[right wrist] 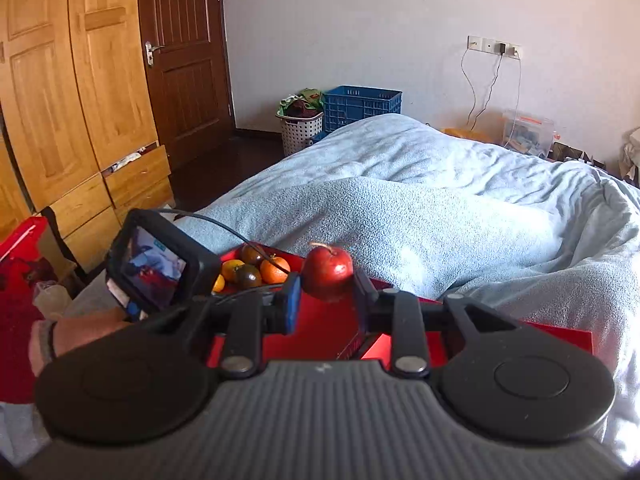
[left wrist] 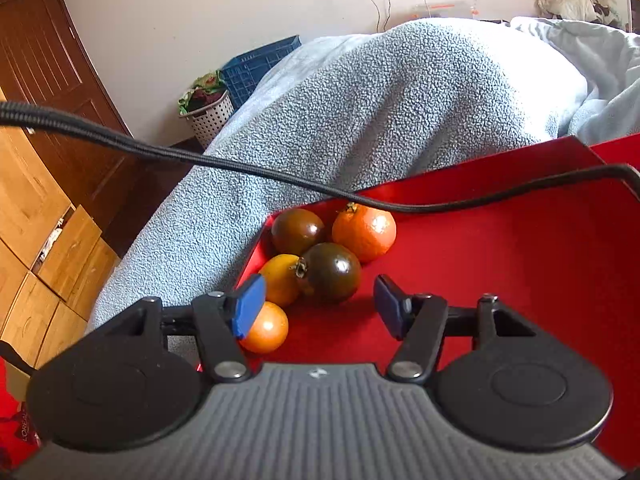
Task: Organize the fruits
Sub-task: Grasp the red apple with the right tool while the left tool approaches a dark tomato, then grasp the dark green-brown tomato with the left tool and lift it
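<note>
Bedroom walls, a wooden wardrobe (right wrist: pixel 76 92) and a dark door (right wrist: pixel 184 48) stand at the left, and a bed (right wrist: pixel 460 208) under a pale blue blanket fills the middle and right. On the bed lies a red tray (left wrist: pixel 520 264) with five fruits bunched in its left corner: two dark brownish tomatoes (left wrist: pixel 298 231), (left wrist: pixel 330 273), one large orange (left wrist: pixel 364 232), one yellow-orange fruit (left wrist: pixel 280 280) and one small orange fruit (left wrist: pixel 266 328). They crowd against the tray's left wall, touching each other; the rest of the red floor, toward the right, lies bare. The left gripper (left wrist: pixel 320 306) hovers low over the tray with its jaws spread wide and nothing between them, its left finger just in front of the small orange fruit. A black cable (left wrist: pixel 240 166) crosses above the fruit. The right gripper (right wrist: pixel 326 300) hangs above the tray's near edge, its jaws clamped on one red apple (right wrist: pixel 328 272), stem up, well clear of the pile.
</note>
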A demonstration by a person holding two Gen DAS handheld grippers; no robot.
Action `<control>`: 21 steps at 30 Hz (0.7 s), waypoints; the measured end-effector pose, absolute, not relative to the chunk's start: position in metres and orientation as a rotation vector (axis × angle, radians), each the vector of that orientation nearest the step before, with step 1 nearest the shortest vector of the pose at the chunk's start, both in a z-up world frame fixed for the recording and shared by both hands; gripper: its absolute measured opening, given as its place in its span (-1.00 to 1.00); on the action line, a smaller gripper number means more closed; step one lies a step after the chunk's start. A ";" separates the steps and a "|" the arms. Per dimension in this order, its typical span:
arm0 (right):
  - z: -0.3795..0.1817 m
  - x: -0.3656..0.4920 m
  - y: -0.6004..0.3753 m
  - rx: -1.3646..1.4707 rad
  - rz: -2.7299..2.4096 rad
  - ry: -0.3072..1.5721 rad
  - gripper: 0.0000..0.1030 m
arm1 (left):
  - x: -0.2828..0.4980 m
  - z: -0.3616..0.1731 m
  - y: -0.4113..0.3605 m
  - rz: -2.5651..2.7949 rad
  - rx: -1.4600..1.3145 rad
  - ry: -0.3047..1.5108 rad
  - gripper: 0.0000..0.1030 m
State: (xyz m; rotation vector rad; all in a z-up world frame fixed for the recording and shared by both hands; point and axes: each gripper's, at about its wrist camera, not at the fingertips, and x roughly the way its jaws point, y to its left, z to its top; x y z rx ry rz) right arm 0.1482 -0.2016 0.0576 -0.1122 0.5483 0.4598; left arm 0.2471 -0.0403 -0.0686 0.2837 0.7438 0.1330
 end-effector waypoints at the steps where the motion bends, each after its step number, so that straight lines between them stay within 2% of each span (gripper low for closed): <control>1: 0.057 0.148 -0.202 -0.111 0.462 0.547 -0.40 | 0.248 -0.069 -0.040 0.132 0.278 0.745 0.29; 3: 0.055 0.147 -0.203 -0.103 0.465 0.544 -0.40 | 0.254 -0.069 -0.037 0.114 0.253 0.750 0.21; 4: 0.054 0.147 -0.204 -0.097 0.467 0.542 -0.40 | 0.256 -0.069 -0.036 0.102 0.244 0.752 0.08; 10: 0.046 0.145 -0.209 -0.071 0.473 0.547 -0.40 | 0.263 -0.072 -0.040 0.116 0.258 0.749 0.07; 12: 0.046 0.142 -0.211 -0.067 0.470 0.547 -0.40 | 0.261 -0.072 -0.039 0.129 0.264 0.745 -0.10; 14: 0.047 0.139 -0.214 -0.063 0.463 0.543 -0.40 | 0.257 -0.070 -0.038 0.116 0.266 0.744 -0.16; 21: 0.052 0.125 -0.224 -0.058 0.440 0.534 -0.39 | 0.240 -0.058 -0.034 0.112 0.249 0.758 -0.17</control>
